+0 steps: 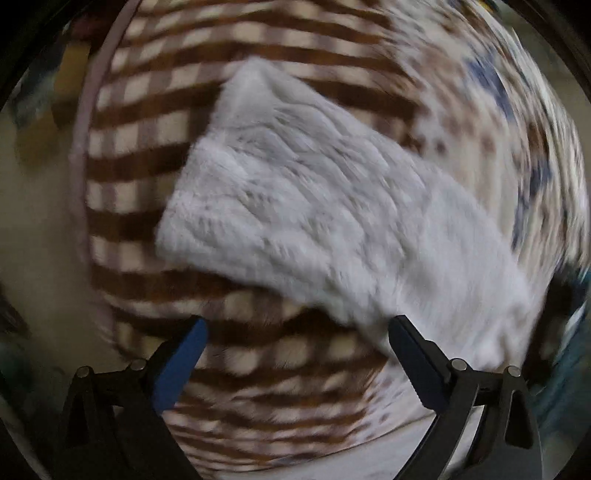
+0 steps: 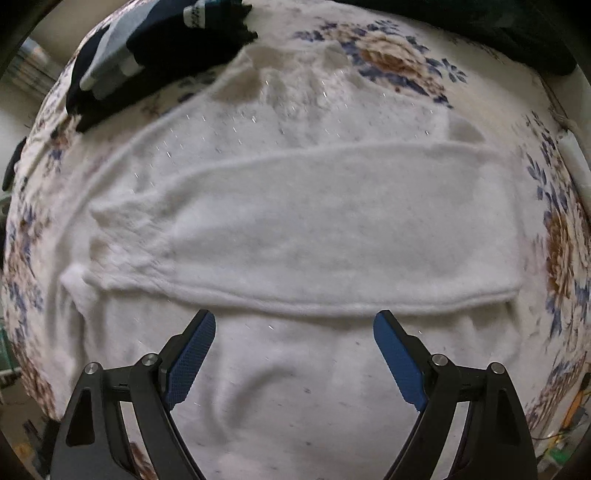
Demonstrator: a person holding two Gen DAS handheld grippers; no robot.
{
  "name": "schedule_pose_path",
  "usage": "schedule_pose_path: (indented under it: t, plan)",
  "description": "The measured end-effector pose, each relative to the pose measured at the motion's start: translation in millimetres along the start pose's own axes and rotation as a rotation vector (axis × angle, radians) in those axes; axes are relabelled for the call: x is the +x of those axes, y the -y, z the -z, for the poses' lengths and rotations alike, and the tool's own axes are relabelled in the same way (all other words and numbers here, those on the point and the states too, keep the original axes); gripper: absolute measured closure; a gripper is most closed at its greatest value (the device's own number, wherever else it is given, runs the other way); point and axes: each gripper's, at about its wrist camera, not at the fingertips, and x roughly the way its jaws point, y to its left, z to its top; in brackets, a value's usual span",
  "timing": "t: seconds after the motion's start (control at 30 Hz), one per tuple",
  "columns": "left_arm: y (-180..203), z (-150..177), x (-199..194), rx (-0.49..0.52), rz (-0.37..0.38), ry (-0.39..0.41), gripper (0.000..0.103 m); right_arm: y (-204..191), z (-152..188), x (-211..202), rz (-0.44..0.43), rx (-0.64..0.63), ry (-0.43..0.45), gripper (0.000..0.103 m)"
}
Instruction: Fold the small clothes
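A fluffy white sweater [image 2: 295, 229] lies flat on the flowered bed cover [image 2: 391, 55], one sleeve folded across its body. My right gripper [image 2: 294, 321] hangs over its lower part, pointing down, jaws wide apart with nothing between them. In the left wrist view, much blurred, a white fluffy sleeve or edge of the garment [image 1: 314, 206] lies over a brown and cream checked blanket [image 1: 155, 122]. My left gripper [image 1: 297, 328] stands open above the blanket, its right finger [image 1: 413, 354] close by the white fabric's lower edge; touching or not, I cannot tell.
A dark blue and grey striped garment [image 2: 147, 48] lies bunched at the far left of the bed. More dark cloth [image 2: 517, 29] sits at the far right edge. The bed's rim [image 1: 79, 155] runs down the left of the left wrist view.
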Motion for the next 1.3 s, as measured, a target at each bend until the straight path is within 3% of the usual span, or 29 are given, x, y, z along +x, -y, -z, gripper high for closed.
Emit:
schedule_pose_path:
  t: [0.1, 0.2, 0.23, 0.27, 0.37, 0.53, 0.63, 0.8, 0.93, 1.13, 1.3]
  plan:
    - [0, -14, -1, -0.079, 0.058, 0.057, 0.011, 8, 14, 7, 0.022, 0.028, -0.016, 0.014]
    - [5, -28, -7, -0.127, 0.059, 0.139, 0.056, 18, 22, 10, 0.020, 0.079, -0.033, 0.014]
    - [10, -31, -10, -0.124, 0.055, 0.162, 0.084, 22, 24, 12, 0.015, 0.095, -0.042, 0.014]
    - [16, -34, -14, -0.112, 0.057, 0.189, 0.092, 25, 25, 13, 0.012, 0.111, -0.049, 0.014]
    - [53, -30, -37, 0.014, 0.056, 0.300, 0.093, 40, 28, 14, 0.014, 0.149, -0.047, 0.014]
    - [165, 9, -89, 0.451, 0.057, 0.518, 0.093, 78, 33, 11, 0.019, 0.236, -0.026, 0.014]
    - [219, 53, -105, 0.685, 0.102, 0.557, 0.093, 108, 36, 9, -0.003, 0.285, -0.025, 0.014]
    - [303, 165, -84, 1.003, 0.178, 0.475, 0.093, 173, 39, 3, -0.046, 0.352, -0.034, 0.014]
    - [338, 268, -48, 1.195, 0.206, 0.362, 0.093, 239, 40, -10, -0.041, 0.403, -0.002, 0.014]
    - [343, 424, 28, 1.476, 0.159, 0.213, 0.093, 336, 54, -12, -0.014, 0.492, -0.015, 0.014]
    - [327, 502, 79, 1.585, 0.057, 0.126, 0.089, 393, 66, -18, -0.008, 0.532, -0.019, 0.014]
